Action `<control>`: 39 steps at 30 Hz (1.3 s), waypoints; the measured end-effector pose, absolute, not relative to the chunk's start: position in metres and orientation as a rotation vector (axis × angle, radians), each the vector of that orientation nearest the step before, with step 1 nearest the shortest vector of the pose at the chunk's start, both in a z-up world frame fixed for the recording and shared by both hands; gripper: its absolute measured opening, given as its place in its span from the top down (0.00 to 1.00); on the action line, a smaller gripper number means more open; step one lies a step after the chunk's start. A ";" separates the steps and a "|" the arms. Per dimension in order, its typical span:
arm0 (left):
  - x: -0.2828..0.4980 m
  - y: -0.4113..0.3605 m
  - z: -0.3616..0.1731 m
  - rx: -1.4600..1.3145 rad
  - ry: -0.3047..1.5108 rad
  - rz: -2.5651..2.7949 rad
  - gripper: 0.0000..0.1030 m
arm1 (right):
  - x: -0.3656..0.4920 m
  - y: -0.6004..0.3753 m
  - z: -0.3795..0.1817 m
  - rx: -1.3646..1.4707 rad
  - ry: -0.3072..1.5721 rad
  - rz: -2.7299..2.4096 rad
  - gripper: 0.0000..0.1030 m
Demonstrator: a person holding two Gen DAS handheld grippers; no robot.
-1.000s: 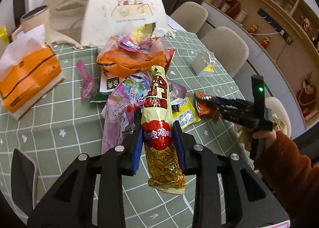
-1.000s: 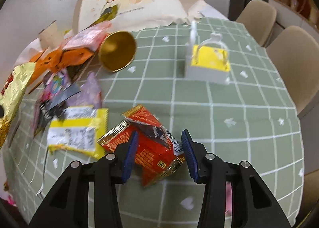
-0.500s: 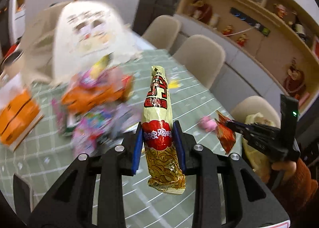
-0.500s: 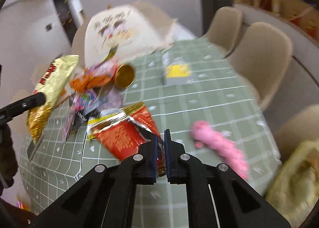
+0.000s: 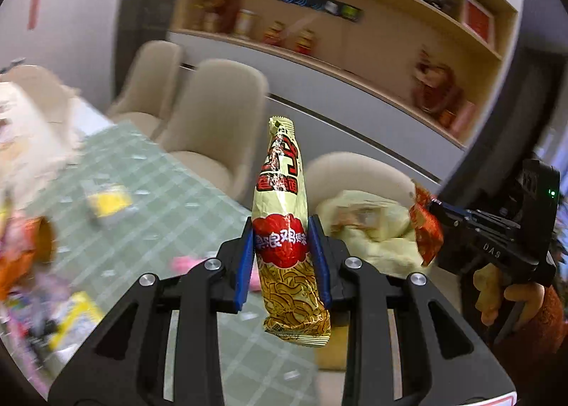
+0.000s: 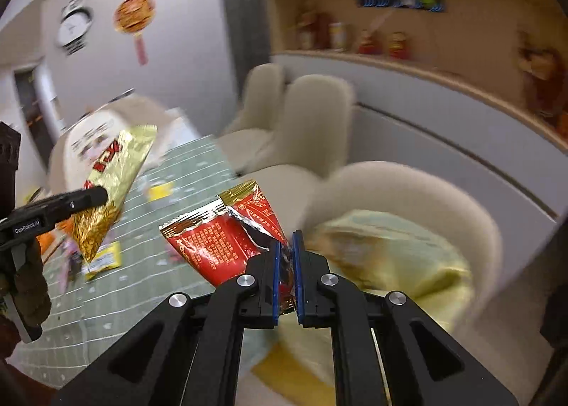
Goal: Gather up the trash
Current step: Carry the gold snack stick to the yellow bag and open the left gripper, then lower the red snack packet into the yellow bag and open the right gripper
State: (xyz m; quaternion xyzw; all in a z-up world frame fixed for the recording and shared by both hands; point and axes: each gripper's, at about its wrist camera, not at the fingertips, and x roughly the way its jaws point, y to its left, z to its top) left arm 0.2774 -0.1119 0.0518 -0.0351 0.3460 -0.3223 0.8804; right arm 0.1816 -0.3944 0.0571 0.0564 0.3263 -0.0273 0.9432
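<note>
My left gripper (image 5: 282, 256) is shut on a long gold and red snack wrapper (image 5: 284, 214) and holds it upright in the air; the wrapper also shows in the right wrist view (image 6: 106, 185). My right gripper (image 6: 287, 278) is shut on a torn red foil wrapper (image 6: 220, 239), lifted above the table edge; it shows at the right of the left wrist view (image 5: 426, 232). A pale yellow bag (image 6: 390, 256) sits on a beige chair just beyond both grippers, also in the left wrist view (image 5: 376, 225).
The green checked table (image 5: 159, 200) lies to the left with several wrappers, a yellow and white packet (image 5: 106, 203) and a pink item (image 5: 188, 264). Beige chairs (image 5: 213, 114) stand along its far side. A shelf wall is behind.
Both grippers have lifted off the table and swung right toward the chair with the yellow bag. The right gripper closed on the red wrapper; the left kept its hold.
</note>
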 end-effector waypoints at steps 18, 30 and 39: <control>0.303 -0.372 -0.013 0.007 0.941 -0.953 0.74 | 0.121 -0.553 0.046 0.261 0.623 -0.349 0.92; 0.326 -0.374 -0.040 -0.045 1.125 -0.855 0.43 | 0.165 -0.585 0.018 0.288 0.684 -0.255 0.92; 0.318 -0.301 0.009 -0.060 0.966 -0.679 0.43 | 0.263 -0.516 -0.011 0.182 0.751 -0.019 0.92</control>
